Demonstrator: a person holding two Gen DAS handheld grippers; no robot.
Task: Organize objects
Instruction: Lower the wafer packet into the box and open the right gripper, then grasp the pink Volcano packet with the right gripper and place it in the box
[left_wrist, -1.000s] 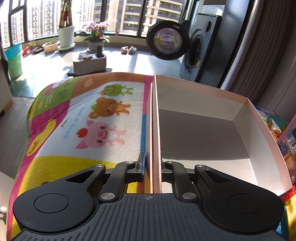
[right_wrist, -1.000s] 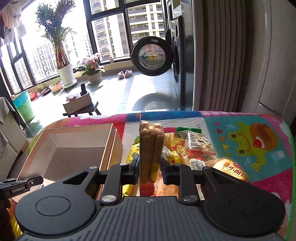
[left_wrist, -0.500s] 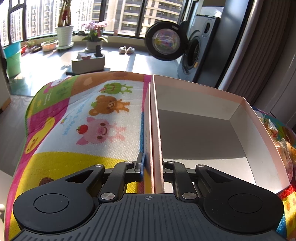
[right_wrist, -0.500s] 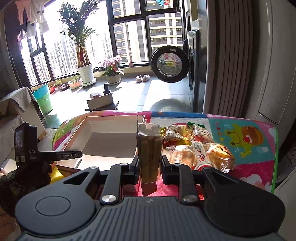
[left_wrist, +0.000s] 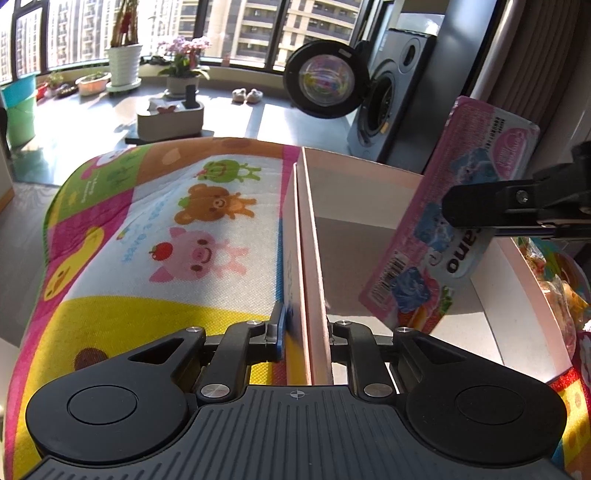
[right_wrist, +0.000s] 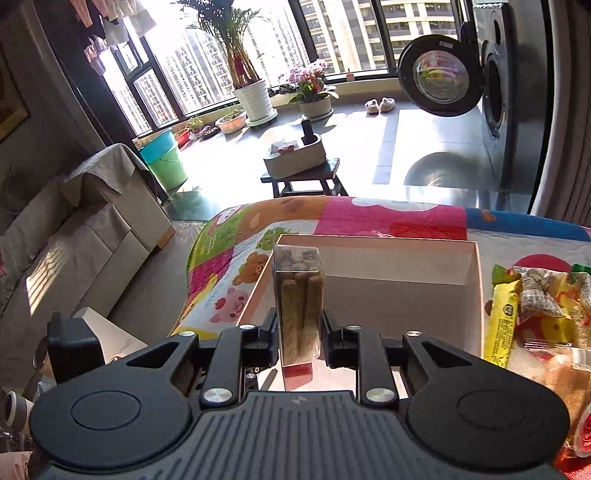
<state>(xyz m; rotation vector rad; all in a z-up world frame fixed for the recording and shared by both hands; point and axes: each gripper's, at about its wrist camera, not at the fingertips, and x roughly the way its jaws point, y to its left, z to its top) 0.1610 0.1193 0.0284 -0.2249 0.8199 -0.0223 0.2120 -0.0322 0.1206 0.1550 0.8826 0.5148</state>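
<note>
Pink cardboard box (left_wrist: 369, 192) wall, at the mat's (left_wrist: 155, 221) right edge, is clamped by the left tongs (left_wrist: 304, 332). Right view: right tongs (right_wrist: 299, 334) grip a clear biscuit pack (right_wrist: 299, 306) over the box (right_wrist: 406, 295).

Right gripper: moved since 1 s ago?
Yes. The right gripper, with its biscuit pack, went left, from over the snack pile to over the box.

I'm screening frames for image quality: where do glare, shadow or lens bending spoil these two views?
Left wrist view: sun washes out the mat; the box floor is half shaded; window frames bow. Right wrist view: windows blow out white, the biscuit pack is backlit and dim, the sofa side dark, edges curved.
</note>
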